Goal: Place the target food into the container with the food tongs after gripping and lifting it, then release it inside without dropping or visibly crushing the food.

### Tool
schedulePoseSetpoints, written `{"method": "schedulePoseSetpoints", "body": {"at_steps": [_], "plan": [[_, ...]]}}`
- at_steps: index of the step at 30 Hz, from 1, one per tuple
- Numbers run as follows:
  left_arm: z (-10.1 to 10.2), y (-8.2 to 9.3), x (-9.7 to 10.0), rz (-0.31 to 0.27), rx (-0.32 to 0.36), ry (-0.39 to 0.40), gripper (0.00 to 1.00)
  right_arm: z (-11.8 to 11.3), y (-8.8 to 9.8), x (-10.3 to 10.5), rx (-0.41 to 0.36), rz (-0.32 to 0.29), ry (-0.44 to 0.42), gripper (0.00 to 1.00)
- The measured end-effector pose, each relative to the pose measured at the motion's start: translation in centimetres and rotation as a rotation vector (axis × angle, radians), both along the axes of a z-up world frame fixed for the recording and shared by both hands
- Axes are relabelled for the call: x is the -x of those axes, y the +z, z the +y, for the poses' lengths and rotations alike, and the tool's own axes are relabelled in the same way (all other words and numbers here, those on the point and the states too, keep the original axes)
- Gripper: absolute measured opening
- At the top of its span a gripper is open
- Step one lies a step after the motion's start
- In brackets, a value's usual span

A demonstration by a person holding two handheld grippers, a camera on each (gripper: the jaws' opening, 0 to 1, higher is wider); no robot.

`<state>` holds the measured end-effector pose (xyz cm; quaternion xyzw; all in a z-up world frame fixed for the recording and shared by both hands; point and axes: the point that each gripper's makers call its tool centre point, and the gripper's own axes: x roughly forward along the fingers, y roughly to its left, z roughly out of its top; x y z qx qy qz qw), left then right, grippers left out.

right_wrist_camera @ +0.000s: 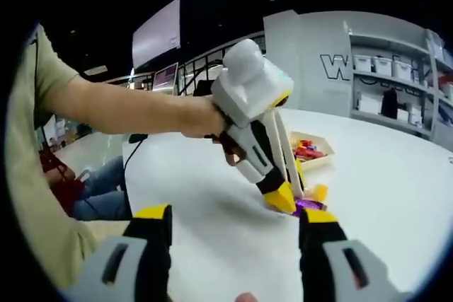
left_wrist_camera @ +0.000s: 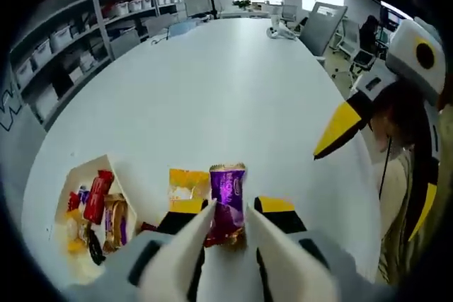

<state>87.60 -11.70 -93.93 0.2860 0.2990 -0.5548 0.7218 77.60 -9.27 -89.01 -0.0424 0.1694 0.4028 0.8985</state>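
A purple snack packet [left_wrist_camera: 228,187] is pinched between the white food tongs [left_wrist_camera: 191,245]. My left gripper [left_wrist_camera: 230,207] is shut on the tongs, its yellow-tipped jaws pressing their arms from outside. A yellow packet [left_wrist_camera: 187,184] lies on the table just behind. The open container [left_wrist_camera: 107,164], holding several wrapped snacks, sits to the left. In the right gripper view a hand holds the left gripper [right_wrist_camera: 287,200] tilted down over the purple packet [right_wrist_camera: 309,205], low by the tabletop, with the container [right_wrist_camera: 308,152] beyond. My right gripper [right_wrist_camera: 237,221] is open and holds nothing.
The white oval table [left_wrist_camera: 233,90] stretches far ahead. Shelves with bins [left_wrist_camera: 78,47] line the left wall, and chairs stand at the far end. The right gripper's yellow fingertip [left_wrist_camera: 340,129] hangs over the table's right side. A seated person's arm [right_wrist_camera: 120,107] reaches in.
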Motion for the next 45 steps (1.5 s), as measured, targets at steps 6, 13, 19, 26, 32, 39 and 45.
{"method": "schedulePoseSetpoints", "body": {"at_steps": [6, 13, 19, 26, 32, 39, 45], "plan": [[1.5, -0.2, 1.2, -0.026, -0.014, -0.023, 0.23, 0.1, 0.0, 0.0, 0.003, 0.004, 0.003, 0.71], [3.7, -0.1, 2.8, -0.015, -0.012, -0.038, 0.23, 0.4, 0.0, 0.0, 0.005, 0.007, 0.011, 0.71], [5.7, -0.1, 3.5, -0.008, -0.006, -0.040, 0.23, 0.8, 0.3, -0.2, 0.004, 0.003, 0.022, 0.71], [7.8, 0.0, 4.0, -0.004, -0.013, -0.055, 0.23, 1.2, 0.4, -0.3, 0.009, 0.003, 0.034, 0.71], [8.9, 0.3, 3.9, -0.002, -0.010, -0.043, 0.24, 1.6, 0.3, -0.3, 0.001, 0.002, 0.038, 0.71], [9.1, 0.6, 3.9, 0.011, 0.000, -0.018, 0.25, 1.7, -0.3, 0.1, 0.003, 0.011, 0.041, 0.71], [8.2, 0.6, 4.0, 0.023, 0.022, 0.027, 0.25, 1.7, -0.5, 0.2, 0.001, 0.014, 0.041, 0.71]]}}
